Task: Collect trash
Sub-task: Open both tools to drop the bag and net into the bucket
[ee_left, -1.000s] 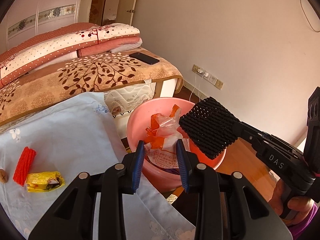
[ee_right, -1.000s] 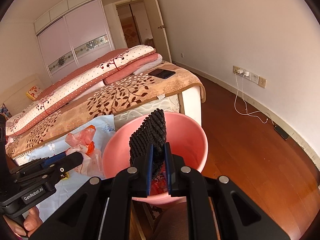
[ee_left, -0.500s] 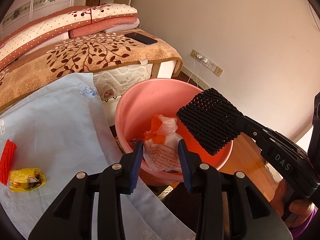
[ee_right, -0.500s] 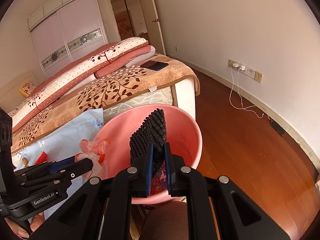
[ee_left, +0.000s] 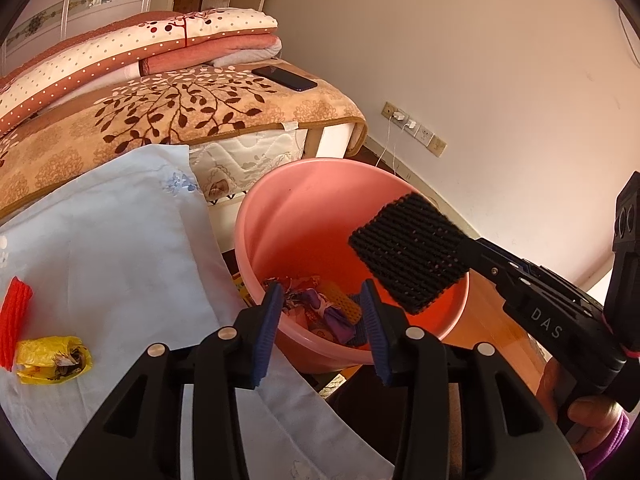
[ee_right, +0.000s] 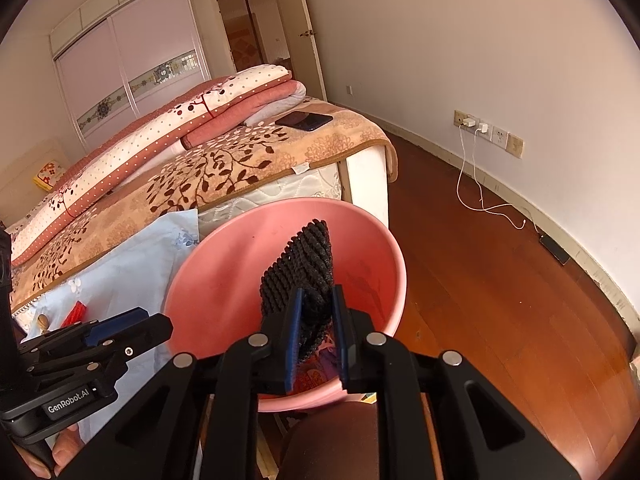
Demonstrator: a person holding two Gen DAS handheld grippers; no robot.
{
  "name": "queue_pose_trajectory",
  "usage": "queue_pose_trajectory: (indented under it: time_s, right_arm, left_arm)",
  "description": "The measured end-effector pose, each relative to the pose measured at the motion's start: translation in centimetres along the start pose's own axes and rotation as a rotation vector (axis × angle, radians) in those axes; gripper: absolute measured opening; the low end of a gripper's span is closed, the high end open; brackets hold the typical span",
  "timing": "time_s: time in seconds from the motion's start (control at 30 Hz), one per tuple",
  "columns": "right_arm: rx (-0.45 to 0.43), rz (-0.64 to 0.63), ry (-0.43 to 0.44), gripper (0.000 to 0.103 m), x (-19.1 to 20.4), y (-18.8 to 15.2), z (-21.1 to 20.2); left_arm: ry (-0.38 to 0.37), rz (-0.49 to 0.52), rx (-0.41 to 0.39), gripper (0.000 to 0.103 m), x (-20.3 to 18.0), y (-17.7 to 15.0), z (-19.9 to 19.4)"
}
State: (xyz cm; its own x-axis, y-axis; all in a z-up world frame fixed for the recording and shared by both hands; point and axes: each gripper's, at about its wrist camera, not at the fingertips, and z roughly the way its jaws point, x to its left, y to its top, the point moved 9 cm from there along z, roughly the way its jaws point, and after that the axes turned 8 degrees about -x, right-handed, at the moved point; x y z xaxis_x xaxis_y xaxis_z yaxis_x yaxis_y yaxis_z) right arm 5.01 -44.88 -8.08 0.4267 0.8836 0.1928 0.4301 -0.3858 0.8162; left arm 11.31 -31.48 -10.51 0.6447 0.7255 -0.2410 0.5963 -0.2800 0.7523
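Observation:
A pink basin (ee_left: 304, 216) stands beside the bed and holds several wrappers (ee_left: 320, 308); it also shows in the right wrist view (ee_right: 224, 264). My left gripper (ee_left: 320, 320) is open and empty over the basin's near rim. My right gripper (ee_right: 316, 332) is shut on a black foam net sleeve (ee_right: 304, 268) and holds it over the basin; the sleeve also shows in the left wrist view (ee_left: 408, 252). On the light blue cloth (ee_left: 104, 248) lie a red foam net (ee_left: 14, 312) and a yellow wrapper (ee_left: 52, 360).
The bed (ee_left: 192, 108) with folded quilts (ee_left: 132, 48) and a black phone (ee_left: 284, 78) stands behind the basin. Wall sockets with a white cable (ee_right: 476, 168) are on the right wall. Brown wooden floor (ee_right: 500, 280) lies to the right.
The orange and white plastic bag has left my left gripper, whose jaws have opened wider over the basin. The right gripper has kept the black sleeve over the basin.

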Motion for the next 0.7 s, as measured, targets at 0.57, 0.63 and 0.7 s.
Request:
queue_pose_trajectory:
  time_s: [0.57, 0.63, 0.7]
  right_arm:
    - [-0.026, -0.049, 0.107, 0.032, 4.7, 0.1, -1.3]
    - [-0.026, -0.066, 0.136, 0.033, 6.0, -0.1, -1.4]
    - [-0.02, -0.085, 0.17, 0.036, 7.5, -0.4, -1.5]
  left_arm:
    - [0.069, -0.022, -0.074, 0.041, 2.6, 0.3, -4.2]
    - [0.086, -0.034, -0.088, 0.041, 3.6, 0.3, -5.1]
    - [0.107, -0.043, -0.102, 0.041, 4.6, 0.4, -5.9]
